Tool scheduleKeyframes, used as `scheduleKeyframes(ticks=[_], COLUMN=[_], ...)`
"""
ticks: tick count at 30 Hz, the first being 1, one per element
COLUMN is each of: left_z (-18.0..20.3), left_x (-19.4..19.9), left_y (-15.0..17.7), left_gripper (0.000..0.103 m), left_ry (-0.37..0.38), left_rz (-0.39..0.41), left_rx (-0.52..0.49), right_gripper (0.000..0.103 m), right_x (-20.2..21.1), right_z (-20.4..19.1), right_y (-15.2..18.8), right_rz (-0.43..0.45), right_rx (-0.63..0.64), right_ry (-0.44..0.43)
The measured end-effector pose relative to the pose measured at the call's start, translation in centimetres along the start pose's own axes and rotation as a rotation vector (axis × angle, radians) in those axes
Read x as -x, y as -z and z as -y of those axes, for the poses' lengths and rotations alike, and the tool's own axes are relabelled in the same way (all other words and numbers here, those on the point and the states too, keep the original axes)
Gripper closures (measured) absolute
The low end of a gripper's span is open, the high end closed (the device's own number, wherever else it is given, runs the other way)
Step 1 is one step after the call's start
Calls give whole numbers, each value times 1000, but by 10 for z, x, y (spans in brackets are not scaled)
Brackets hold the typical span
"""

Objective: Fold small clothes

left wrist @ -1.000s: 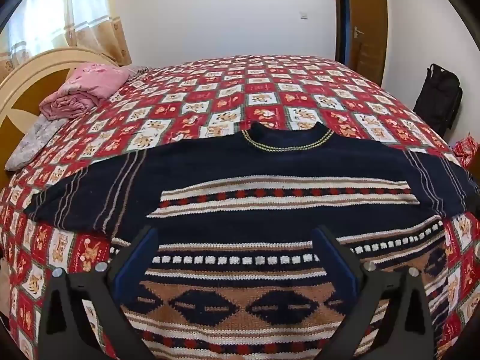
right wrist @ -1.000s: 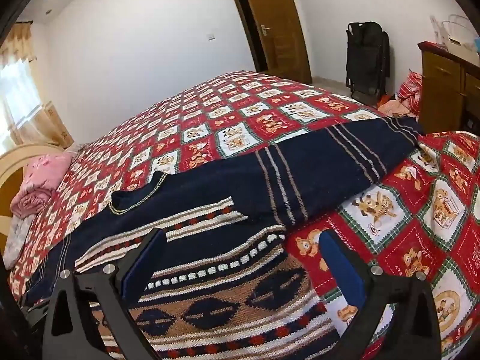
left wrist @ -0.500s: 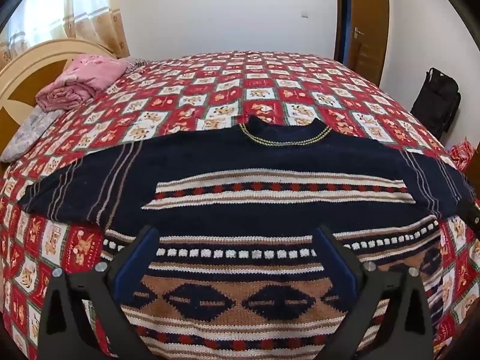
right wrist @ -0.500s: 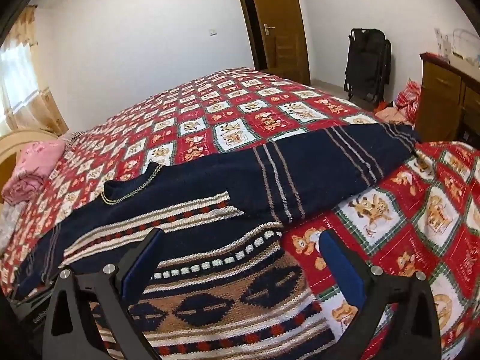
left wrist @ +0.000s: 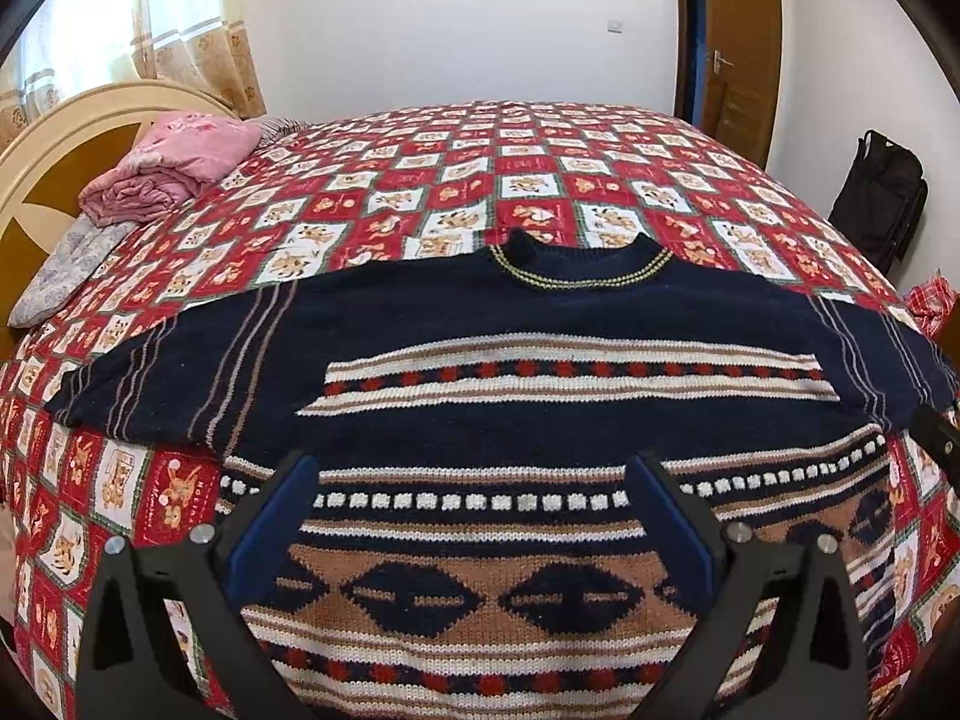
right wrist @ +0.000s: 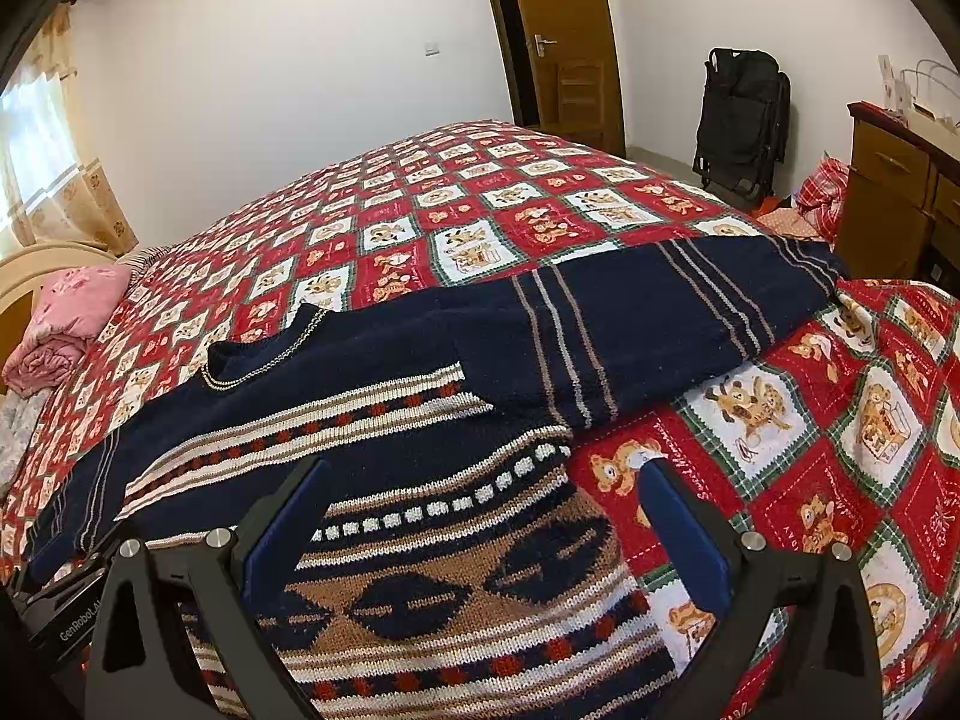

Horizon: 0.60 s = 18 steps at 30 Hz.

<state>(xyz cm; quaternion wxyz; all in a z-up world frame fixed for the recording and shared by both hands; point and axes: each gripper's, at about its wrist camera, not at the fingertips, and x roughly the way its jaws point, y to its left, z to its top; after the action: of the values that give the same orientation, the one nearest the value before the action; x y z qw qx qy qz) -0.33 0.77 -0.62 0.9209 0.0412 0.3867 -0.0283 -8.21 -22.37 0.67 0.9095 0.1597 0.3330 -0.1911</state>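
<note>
A navy knitted sweater [left wrist: 480, 330] with white, brown and red bands lies flat, face up, on the bed, sleeves spread to both sides, collar [left wrist: 579, 264] away from me. My left gripper [left wrist: 468, 480] hovers open over the lower middle of the sweater, nothing between its fingers. In the right wrist view the same sweater [right wrist: 420, 420] fills the left half, its right sleeve [right wrist: 660, 318] stretched toward the bed's edge. My right gripper [right wrist: 480, 480] is open above the sweater's lower right side edge, holding nothing.
The bed carries a red and white bear-print quilt [left wrist: 540, 168]. A folded pink blanket [left wrist: 174, 162] and a wooden headboard [left wrist: 54, 138] are at the left. A black folded bag [right wrist: 744, 120], a door [right wrist: 564, 42] and a wooden dresser [right wrist: 900, 192] stand on the right.
Both cameras have risen and tilted slightly, so the sweater sits a little lower in view. The sweater has not moved and both grippers stay open.
</note>
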Motion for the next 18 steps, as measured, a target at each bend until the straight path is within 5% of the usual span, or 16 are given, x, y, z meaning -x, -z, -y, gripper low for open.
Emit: scheduleKeyframes(ticks=[18], left_z=[5], left_x=[1], left_y=[5], left_gripper=[0], left_ry=[12], left_rz=[-1], left_rx=[-30], right_gripper=[1], right_x=[-16], right_z=[-2], right_y=[2], right_rz=[-57], right_rx=[54], right_ry=[113])
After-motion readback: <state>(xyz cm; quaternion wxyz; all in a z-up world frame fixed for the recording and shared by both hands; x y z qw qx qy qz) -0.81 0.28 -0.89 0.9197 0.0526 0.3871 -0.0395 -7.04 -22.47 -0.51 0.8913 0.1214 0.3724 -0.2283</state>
